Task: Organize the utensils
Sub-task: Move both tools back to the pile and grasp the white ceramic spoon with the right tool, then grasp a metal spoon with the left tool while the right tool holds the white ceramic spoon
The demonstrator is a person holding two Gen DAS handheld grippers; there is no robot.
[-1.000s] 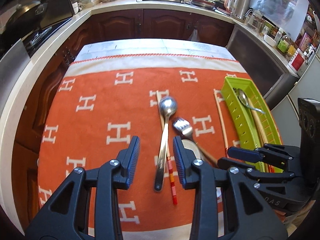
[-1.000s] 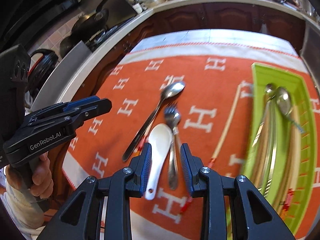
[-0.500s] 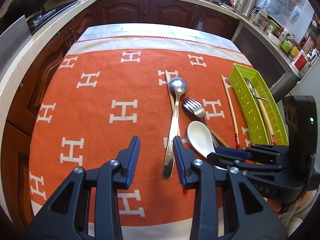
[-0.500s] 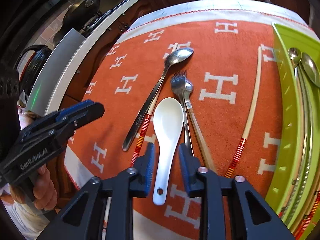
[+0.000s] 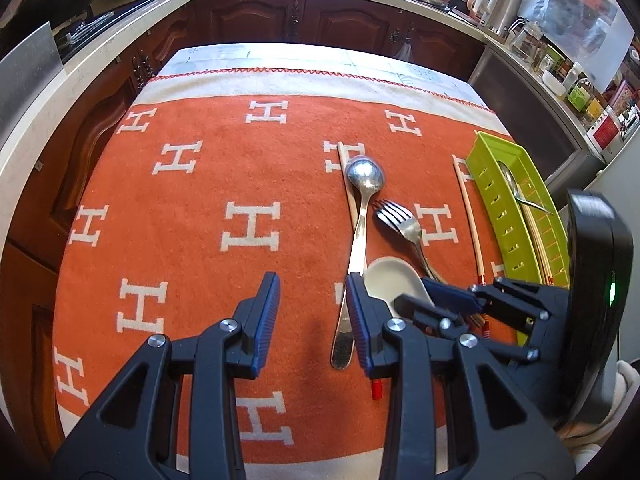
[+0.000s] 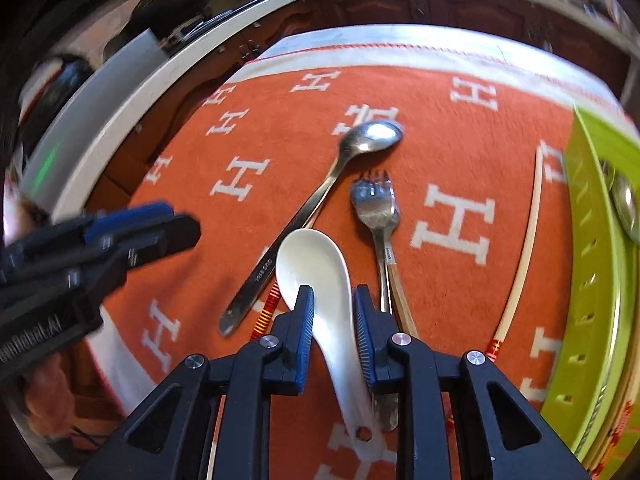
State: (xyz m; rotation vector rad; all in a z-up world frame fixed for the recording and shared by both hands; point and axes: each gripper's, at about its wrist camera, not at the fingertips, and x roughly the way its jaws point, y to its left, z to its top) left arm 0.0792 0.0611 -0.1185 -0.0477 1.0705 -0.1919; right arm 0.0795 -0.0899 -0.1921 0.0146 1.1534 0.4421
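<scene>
Right gripper has dropped lower since a second ago; its jaws have just been closing around the white ceramic spoon's handle, contact unclear. Left gripper hangs spread over bare orange H-patterned cloth covering the counter, dark kitchen cabinets beyond. Green tray holds a metal spoon and chopsticks.
</scene>
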